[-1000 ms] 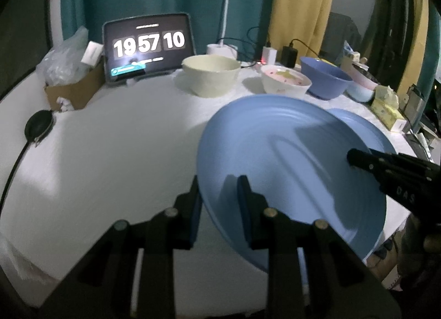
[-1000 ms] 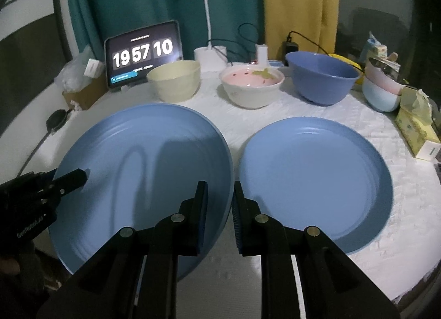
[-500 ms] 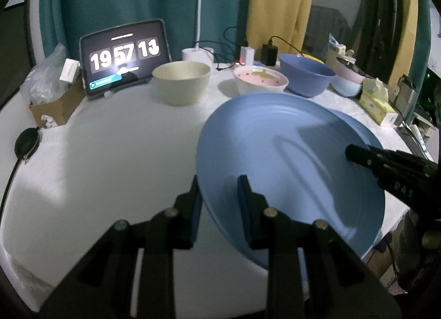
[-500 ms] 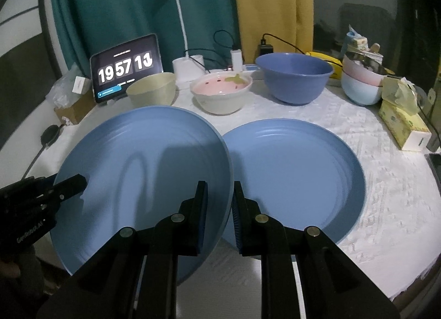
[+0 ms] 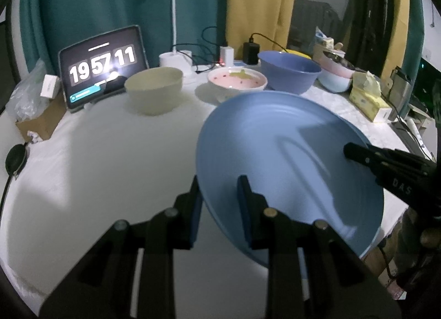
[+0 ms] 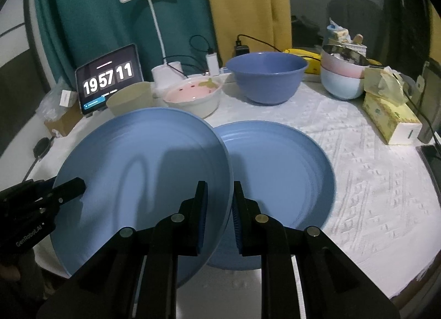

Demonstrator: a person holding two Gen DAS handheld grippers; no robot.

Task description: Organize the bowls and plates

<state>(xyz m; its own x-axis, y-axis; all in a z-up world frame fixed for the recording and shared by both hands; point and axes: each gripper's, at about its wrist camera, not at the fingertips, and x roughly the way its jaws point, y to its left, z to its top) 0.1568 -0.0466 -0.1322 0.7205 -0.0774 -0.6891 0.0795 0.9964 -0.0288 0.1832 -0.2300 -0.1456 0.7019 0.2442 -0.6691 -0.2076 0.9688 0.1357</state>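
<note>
A large blue plate (image 5: 278, 159) is held up off the table by both grippers. My left gripper (image 5: 219, 189) is shut on its left rim, and my right gripper (image 6: 219, 195) is shut on its right rim; the plate also shows in the right wrist view (image 6: 143, 170). A second blue plate (image 6: 278, 170) lies flat on the white tablecloth, partly under the held plate's right edge. At the back stand a cream bowl (image 5: 153, 90), a pink-lined bowl (image 5: 237, 82) and a blue bowl (image 5: 289, 73).
A tablet clock (image 5: 103, 67), a lamp base (image 5: 176, 60) and chargers stand at the back. A cardboard box with a plastic bag (image 5: 33, 115) sits far left. Stacked pink and pale blue bowls (image 6: 343, 76) and a tissue box (image 6: 391, 118) are at the right.
The held plate has moved right and now overlaps the edge of the flat plate. Both grippers kept their hold and moved with it; the clock went from 10 to 11.
</note>
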